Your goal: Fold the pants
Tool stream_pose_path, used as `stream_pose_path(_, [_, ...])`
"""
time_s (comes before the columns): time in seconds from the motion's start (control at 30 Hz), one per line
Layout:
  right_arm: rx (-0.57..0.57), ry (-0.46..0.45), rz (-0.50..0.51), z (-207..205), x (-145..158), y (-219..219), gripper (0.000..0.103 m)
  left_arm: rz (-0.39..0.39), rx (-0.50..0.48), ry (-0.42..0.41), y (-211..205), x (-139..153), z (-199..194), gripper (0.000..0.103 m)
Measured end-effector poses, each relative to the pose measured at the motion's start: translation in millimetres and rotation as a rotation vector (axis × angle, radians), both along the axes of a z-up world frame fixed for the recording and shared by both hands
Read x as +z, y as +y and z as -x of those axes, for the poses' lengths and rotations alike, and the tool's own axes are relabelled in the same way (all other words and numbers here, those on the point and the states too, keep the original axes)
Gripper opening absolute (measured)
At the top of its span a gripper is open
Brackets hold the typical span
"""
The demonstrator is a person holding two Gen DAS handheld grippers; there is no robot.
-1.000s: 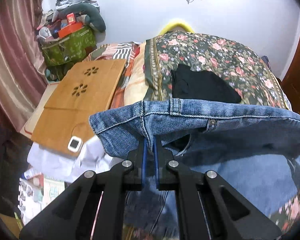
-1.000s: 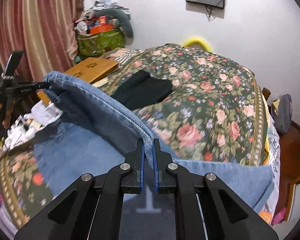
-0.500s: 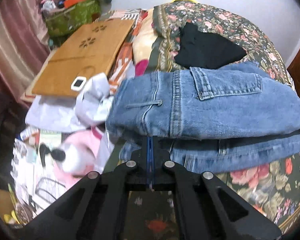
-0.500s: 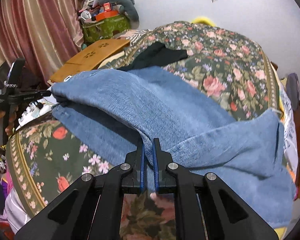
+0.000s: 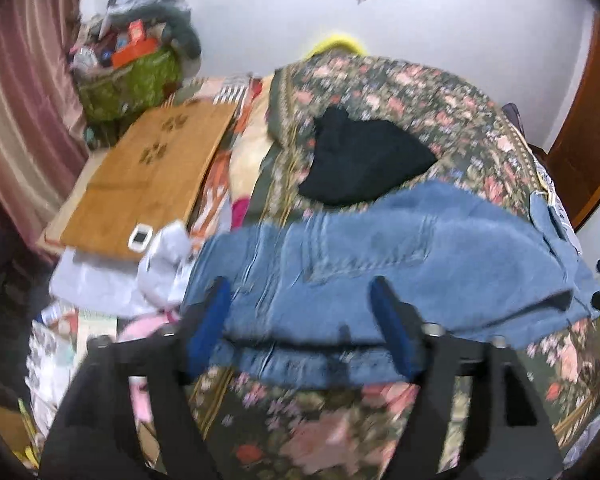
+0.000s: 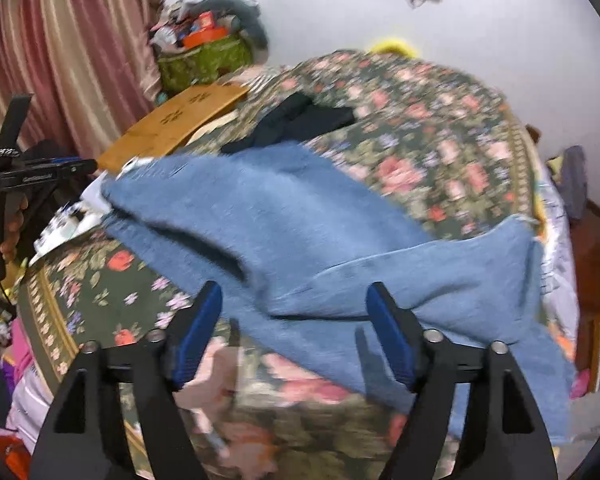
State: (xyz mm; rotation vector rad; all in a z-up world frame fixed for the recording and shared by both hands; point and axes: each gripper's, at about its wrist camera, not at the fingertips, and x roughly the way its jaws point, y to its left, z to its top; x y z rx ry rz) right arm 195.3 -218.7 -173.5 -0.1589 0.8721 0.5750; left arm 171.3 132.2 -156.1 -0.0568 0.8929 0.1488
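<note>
Blue denim pants (image 5: 380, 264) lie folded over on the floral bedspread (image 5: 400, 92), back pocket up. My left gripper (image 5: 300, 312) is open and empty, its blue pads just in front of the waistband end. In the right wrist view the pants (image 6: 300, 216) stretch across the bed with the legs spreading to the right. My right gripper (image 6: 294, 320) is open and empty just short of the folded edge. The left gripper also shows at the far left of the right wrist view (image 6: 52, 168).
A black garment (image 5: 360, 160) lies on the bedspread behind the pants. A wooden lap table (image 5: 148, 176) with a small white device (image 5: 140, 236) sits at the left beside papers and clutter. A green bag (image 5: 132, 80) stands by the curtain. A wooden door (image 5: 588, 128) is right.
Both grippers carried the waistband forward and down, folding the pants over onto themselves. Both have now opened, let go of the denim and drawn back a little.
</note>
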Motion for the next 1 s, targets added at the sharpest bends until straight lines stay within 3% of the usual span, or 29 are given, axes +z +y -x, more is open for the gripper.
stream_pose_path(0.17, [-0.116,-0.024,0.002,-30,11,-38,0.083,-0.044,-0.065,-0.037,-34,13,-29,0.096])
stream_pose_path(0.3, [-0.198,-0.016,0.003,-64,7,-68,0.083,-0.082,-0.118,-0.045,-58,12,-57,0.097])
stream_pose_path(0.47, [-0.296,0.016,0.029,-112,-22,-101,0.083,-0.095,-0.158,-0.021,-80,1,-100,0.097])
stream_pose_path(0.63, [-0.36,0.111,0.017,-169,-56,-128,0.083,-0.11,-0.19,0.012,-97,-16,-144,0.097])
stream_pose_path(0.93, [-0.434,0.193,0.111,-263,-106,-138,0.08,-0.107,-0.223,0.126,-113,-61,-198,0.097])
stream_pose_path(1.0, [-0.443,0.208,0.152,-279,-119,-137,0.073,-0.114,-0.225,0.141,-115,-68,-202,0.097])
